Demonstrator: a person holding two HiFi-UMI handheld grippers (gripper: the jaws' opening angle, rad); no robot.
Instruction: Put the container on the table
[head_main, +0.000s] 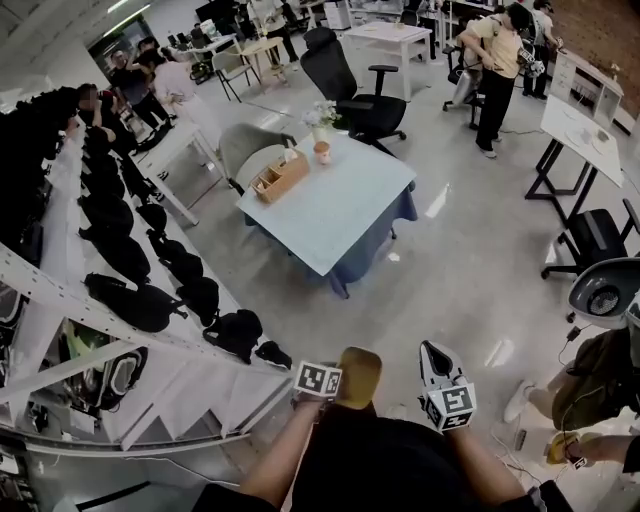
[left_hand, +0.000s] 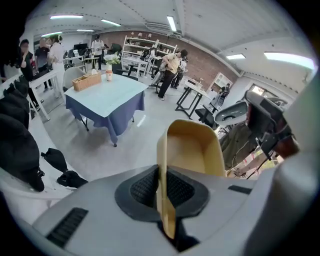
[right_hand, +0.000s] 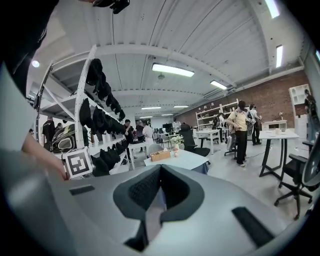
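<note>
Grey workroom floor is seen around the person. The left gripper (left_hand: 161, 172) is clamped on one wall of the tan container (left_hand: 195, 150), which is carried just ahead of the jaws. The right gripper (right_hand: 160, 172) is closed on nothing. The table (head_main: 345, 205) is seen well apart from the container; the carry and the set-down are judged outstanding.
</note>
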